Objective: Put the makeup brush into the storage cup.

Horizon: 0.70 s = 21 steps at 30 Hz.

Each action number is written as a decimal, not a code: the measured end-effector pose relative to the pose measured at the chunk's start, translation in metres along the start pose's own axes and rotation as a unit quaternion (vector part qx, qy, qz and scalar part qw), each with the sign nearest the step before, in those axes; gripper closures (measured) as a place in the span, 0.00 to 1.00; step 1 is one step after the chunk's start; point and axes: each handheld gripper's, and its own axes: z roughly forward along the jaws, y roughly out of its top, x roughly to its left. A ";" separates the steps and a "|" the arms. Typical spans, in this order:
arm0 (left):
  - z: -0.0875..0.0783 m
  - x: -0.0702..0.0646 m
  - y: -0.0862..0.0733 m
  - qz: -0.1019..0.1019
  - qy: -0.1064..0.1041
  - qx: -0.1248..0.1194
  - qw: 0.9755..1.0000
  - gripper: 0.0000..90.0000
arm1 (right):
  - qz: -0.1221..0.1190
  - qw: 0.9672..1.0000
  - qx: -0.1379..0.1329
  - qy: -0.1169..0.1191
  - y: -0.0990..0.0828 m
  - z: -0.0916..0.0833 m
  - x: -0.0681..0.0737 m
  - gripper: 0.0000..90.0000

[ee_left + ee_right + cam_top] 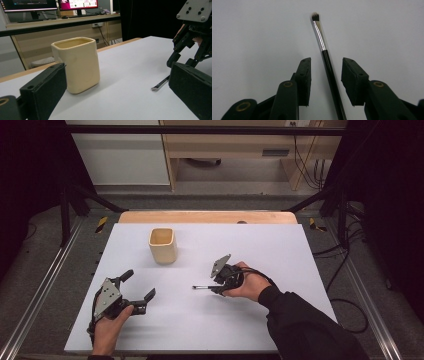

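Note:
A thin black brush (323, 50) with a silver ferrule and a small dark tip lies flat on the white table (280, 250). My right gripper (327, 61) is open and straddles the handle, with a gap between each pad and the brush. In the high view this gripper (216, 287) is low over the table right of centre, and the brush (200, 287) pokes out to the left of it. Open and holding nothing, my left gripper (140, 284) hovers at the front left. Its own view faces a cream square cup (77, 65), with the brush tip (160, 84) to the right.
The cream cup (162, 245) stands upright at the table's back centre-left. A wooden strip (205, 216) runs along the far edge. A black frame and cables surround the table. Desks with monitors (77, 3) stand beyond.

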 end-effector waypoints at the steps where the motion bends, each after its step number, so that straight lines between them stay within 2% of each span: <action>1: 0.000 0.000 0.000 0.000 0.000 0.000 1.000 0.02 | 0.000 1.000 0.001 0.000 0.000 0.000 0.000 0.68; 12: 0.000 0.001 0.000 -0.001 0.003 0.001 1.000 0.02 | 0.005 1.000 0.002 0.003 -0.001 0.008 -0.004 0.73; 16: 0.000 0.001 0.000 -0.002 0.004 0.001 1.000 0.02 | 0.016 1.000 0.004 0.007 -0.001 0.010 -0.005 0.75; 21: 0.000 0.001 0.000 -0.001 0.003 0.002 1.000 0.02 | 0.018 1.000 0.004 0.008 -0.003 0.011 -0.008 0.78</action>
